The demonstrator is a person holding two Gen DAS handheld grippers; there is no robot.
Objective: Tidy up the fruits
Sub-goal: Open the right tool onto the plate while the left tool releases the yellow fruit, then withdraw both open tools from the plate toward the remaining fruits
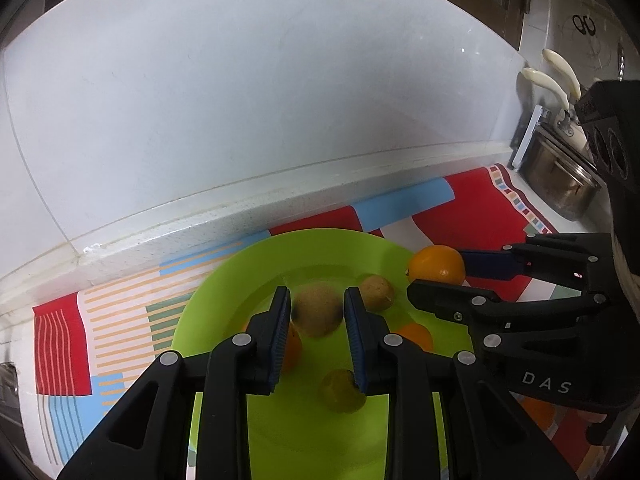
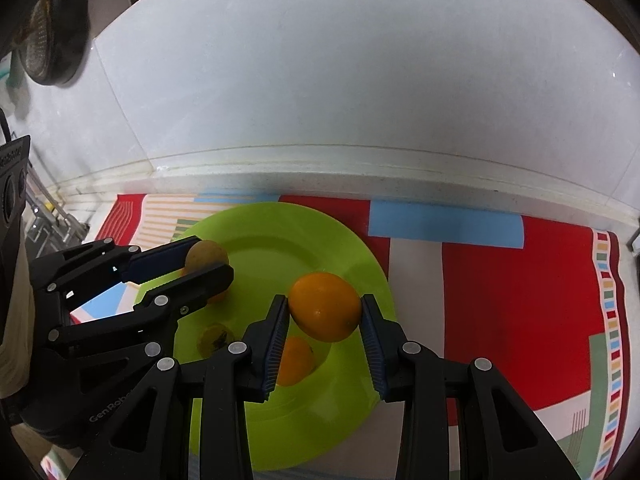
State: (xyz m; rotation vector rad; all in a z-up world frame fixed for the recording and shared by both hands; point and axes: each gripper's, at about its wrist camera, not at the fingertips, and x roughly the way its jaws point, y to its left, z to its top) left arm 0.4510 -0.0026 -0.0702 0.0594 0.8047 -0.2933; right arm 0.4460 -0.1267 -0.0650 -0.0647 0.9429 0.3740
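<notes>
Both grippers are loaded over the green plate (image 2: 360, 248) right now: the left gripper (image 1: 318, 312) is clamped on a brownish fruit (image 1: 318, 310), kiwi-looking but too blurry to call, and the right gripper (image 2: 324, 308) is pinching an orange (image 2: 324, 306) above the plate's right side. Already lying on the plate are another brown fruit (image 1: 377, 293), a greenish-yellow one (image 1: 340, 392) and at least one more orange (image 2: 294, 362), so it's getting crowded. My worry is that round fruit let go from any height will probably roll, knock its neighbours, or hop the shallow rim onto the striped mat (image 2: 520, 280). The orange looks gripped only at its widest point by the pad tips, so it could squirt out. The two grippers are also near each other, so they might bump.
</notes>
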